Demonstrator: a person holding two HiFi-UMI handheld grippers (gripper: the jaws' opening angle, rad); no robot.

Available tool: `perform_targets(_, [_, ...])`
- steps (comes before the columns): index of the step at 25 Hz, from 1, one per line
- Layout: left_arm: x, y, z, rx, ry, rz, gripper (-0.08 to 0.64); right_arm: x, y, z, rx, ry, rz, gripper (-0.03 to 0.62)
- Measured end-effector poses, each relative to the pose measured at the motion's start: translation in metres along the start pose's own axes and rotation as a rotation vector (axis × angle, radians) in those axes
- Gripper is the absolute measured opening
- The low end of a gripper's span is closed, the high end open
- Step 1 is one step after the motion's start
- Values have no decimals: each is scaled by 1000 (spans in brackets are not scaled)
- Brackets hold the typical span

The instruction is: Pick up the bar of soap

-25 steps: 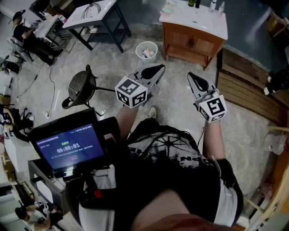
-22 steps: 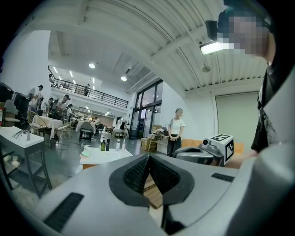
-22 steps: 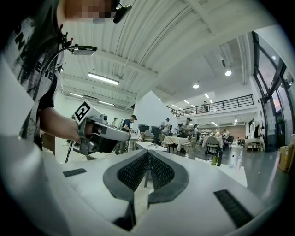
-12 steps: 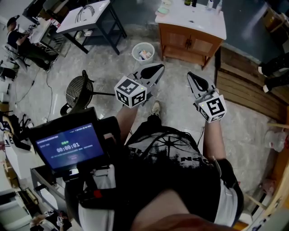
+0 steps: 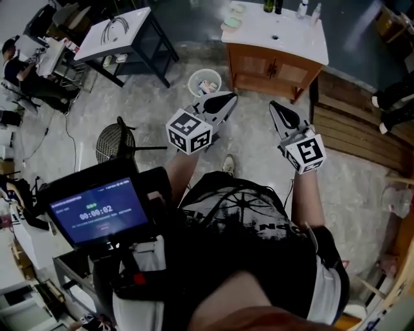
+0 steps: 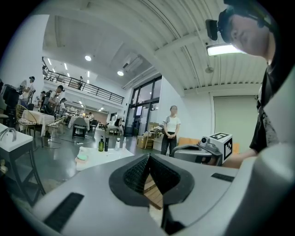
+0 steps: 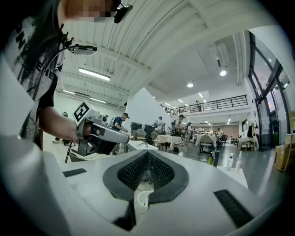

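Since 1 second ago the wooden cabinet with its white counter has slid lower and nearer in the head view, and the white bin with it. The mesh chair has drifted toward the left edge. The timer on the screen at my chest has gone from 00:00:01 to 00:00:02. My 2 grippers sit at the same spots in the frame as before, side by side and pointing at the cabinet.

My left gripper has its jaws pressed together, the ribbed pads meeting at the tips with nothing between them. My right gripper is the same: pads closed against each other at the tips, gripping nothing. Neither touches anything.

The bar of soap looks to be the pale green piece at the counter's left end, well apart from both grippers. The left gripper view shows it too, resting on something white, but it is too small for me to make out its shape. The bottles at the back of the counter are cut off by the top edge. My torso hides the floor beneath me.
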State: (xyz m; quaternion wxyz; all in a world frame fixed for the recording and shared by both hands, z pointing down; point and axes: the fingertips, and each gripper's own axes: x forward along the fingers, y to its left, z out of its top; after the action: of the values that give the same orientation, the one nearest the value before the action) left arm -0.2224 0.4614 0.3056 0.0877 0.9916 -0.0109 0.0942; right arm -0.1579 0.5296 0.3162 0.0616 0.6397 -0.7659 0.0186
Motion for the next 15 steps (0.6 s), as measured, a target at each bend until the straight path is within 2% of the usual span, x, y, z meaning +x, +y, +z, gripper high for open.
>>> perform_targets(7, [17,70,10,-9,-3,-31,11,67,-26,4,-3,-1,-26,15])
perform_targets(15, [35,128,16,-12,-12,-72,11,119,-47,2,-1,13,-70,15])
